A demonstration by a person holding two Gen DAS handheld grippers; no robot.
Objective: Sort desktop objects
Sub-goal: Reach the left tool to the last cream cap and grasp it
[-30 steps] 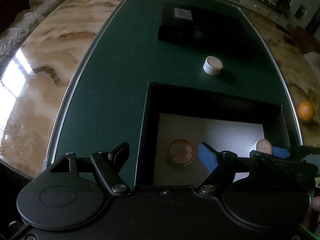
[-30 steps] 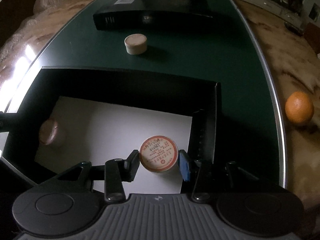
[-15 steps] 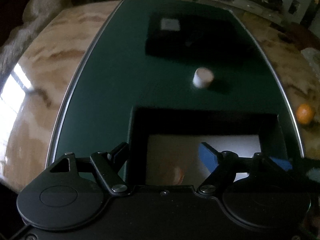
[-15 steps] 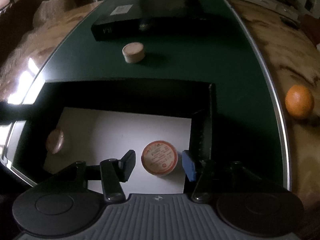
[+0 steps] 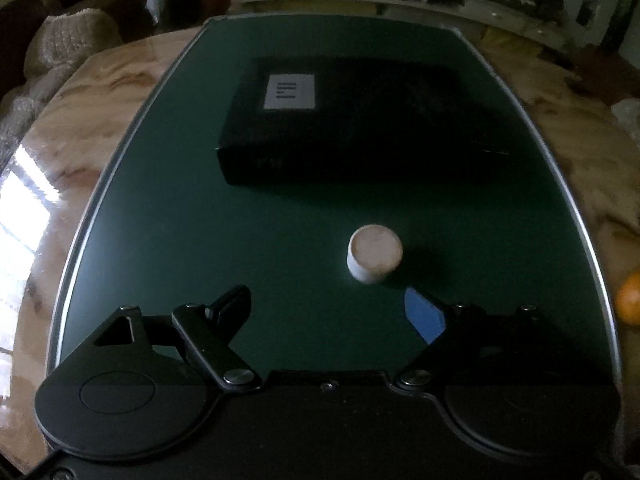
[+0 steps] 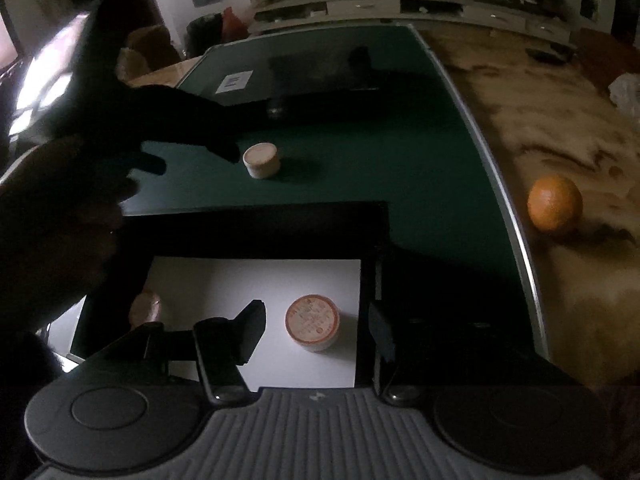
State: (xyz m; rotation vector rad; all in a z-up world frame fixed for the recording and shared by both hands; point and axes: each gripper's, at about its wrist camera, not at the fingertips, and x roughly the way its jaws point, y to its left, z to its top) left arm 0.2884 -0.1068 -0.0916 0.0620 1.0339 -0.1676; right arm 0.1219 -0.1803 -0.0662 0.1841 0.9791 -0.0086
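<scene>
A small white round tub [image 5: 375, 253] stands on the green mat [image 5: 200, 220]. My left gripper [image 5: 332, 312] hovers just short of it with nothing between its fingers, and its jaws are opening. In the right wrist view the same tub [image 6: 261, 159] sits beyond a black box [image 6: 248, 228] with a white floor. An orange-lidded tub [image 6: 312, 321] rests on that floor between the fingers of my right gripper [image 6: 316, 330]. Those jaws are opening and stand apart from it. A second tub [image 6: 145, 309] lies at the box's left side. The left gripper [image 6: 192, 148] shows there as a dark shape by the white tub.
A flat black case [image 5: 352, 120] with a white label lies at the far end of the mat. An orange [image 6: 554, 203] sits on the marble table [image 6: 560, 128] right of the mat. A person's hand [image 6: 52, 216] fills the left of the right wrist view.
The left gripper moved forward off the box toward the white tub and widened. The right gripper let go of the orange-lidded tub, spread its fingers and rose.
</scene>
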